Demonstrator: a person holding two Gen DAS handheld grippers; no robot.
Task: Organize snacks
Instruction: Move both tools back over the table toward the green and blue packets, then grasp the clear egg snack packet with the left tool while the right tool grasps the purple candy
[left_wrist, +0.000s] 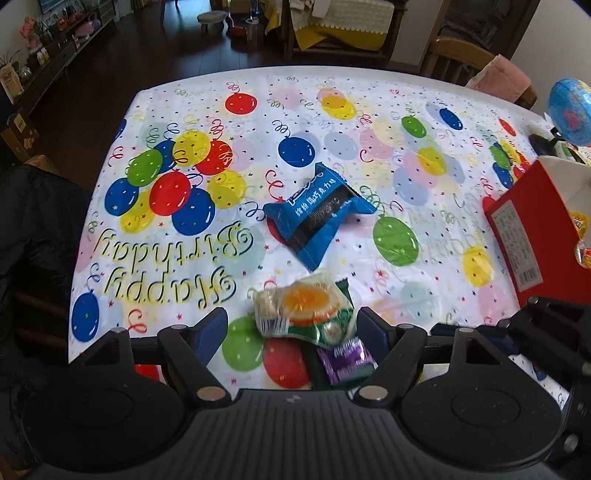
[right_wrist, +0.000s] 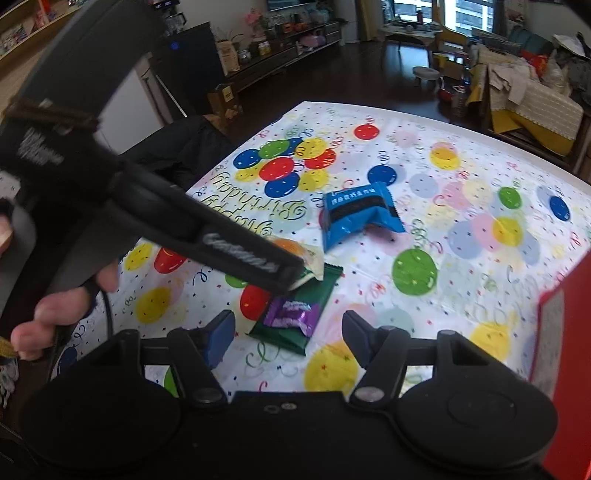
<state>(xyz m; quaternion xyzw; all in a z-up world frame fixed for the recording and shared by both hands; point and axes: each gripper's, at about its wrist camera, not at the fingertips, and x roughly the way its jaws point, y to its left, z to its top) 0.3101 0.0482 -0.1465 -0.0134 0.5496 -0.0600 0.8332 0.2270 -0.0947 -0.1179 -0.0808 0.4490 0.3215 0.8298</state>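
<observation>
A blue snack packet (left_wrist: 319, 212) lies mid-table; it also shows in the right wrist view (right_wrist: 356, 214). A green-and-orange snack packet (left_wrist: 304, 306) lies between my open left gripper's (left_wrist: 293, 328) fingers, partly over a dark green packet (right_wrist: 295, 310) and a small purple packet (left_wrist: 345, 360), which the right wrist view (right_wrist: 291, 314) shows too. My right gripper (right_wrist: 288, 338) is open and empty, just in front of the dark green and purple packets. The left gripper (right_wrist: 291, 275) crosses the right wrist view, over the orange packet (right_wrist: 295, 251).
A red box (left_wrist: 517, 236) with snacks inside stands at the right table edge, also seen in the right wrist view (right_wrist: 554, 332). The balloon-print tablecloth (left_wrist: 332, 110) covers the table. A dark jacket on a chair (left_wrist: 29, 229) sits left. A globe-like ball (left_wrist: 572, 110) is far right.
</observation>
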